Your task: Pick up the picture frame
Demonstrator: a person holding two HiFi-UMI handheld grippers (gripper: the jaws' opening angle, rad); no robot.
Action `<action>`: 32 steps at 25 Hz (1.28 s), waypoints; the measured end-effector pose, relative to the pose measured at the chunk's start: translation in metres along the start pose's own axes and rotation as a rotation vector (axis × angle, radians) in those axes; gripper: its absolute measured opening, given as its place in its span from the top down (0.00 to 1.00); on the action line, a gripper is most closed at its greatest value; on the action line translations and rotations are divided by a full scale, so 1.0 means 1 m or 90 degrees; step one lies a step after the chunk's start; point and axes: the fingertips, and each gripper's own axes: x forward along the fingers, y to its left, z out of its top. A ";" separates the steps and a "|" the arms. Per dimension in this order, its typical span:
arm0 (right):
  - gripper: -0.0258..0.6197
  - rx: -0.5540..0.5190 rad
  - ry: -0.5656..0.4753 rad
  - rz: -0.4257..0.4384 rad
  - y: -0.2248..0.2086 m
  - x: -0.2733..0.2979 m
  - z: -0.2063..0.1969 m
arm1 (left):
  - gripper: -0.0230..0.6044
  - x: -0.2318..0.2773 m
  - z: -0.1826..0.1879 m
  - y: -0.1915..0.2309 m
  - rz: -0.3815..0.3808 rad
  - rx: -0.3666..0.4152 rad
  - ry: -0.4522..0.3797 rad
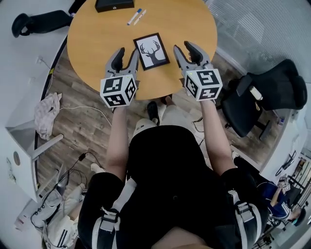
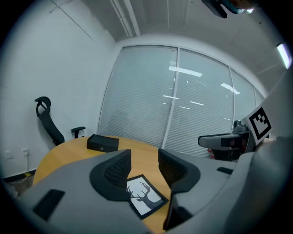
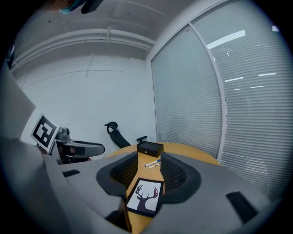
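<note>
Picture frame point(image 1: 151, 51) lies flat on the round tabletop point(image 1: 92, 34), long axis running away from the person, roughly parallel to both grippers. It sits between left gripper point(image 1: 127, 52) and right gripper point(image 1: 183, 47), inboard of each; the left looks closer, its inner fingertip just beside the frame's left edge. Both sets of fingers point(image 2: 114, 172) are spread wide with nothing between the pads. The only container is the black box point(image 1: 114, 5) at the far edge, closed, contents not visible, with two markers point(image 1: 136, 16) loose near it.
</note>
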 end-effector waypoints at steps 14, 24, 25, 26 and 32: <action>0.72 0.024 0.177 0.049 -0.038 0.112 -0.111 | 0.68 0.081 -0.094 0.046 0.058 -0.094 0.139; 0.72 0.042 0.281 0.079 -0.056 0.166 -0.191 | 0.68 0.129 -0.175 0.068 0.101 -0.150 0.235; 0.71 0.046 0.291 0.080 -0.057 0.171 -0.199 | 0.68 0.133 -0.183 0.070 0.104 -0.155 0.244; 0.71 0.051 0.300 0.081 -0.060 0.175 -0.207 | 0.68 0.137 -0.190 0.072 0.107 -0.158 0.253; 0.71 0.065 0.341 0.082 -0.068 0.188 -0.246 | 0.68 0.154 -0.228 0.077 0.114 -0.179 0.296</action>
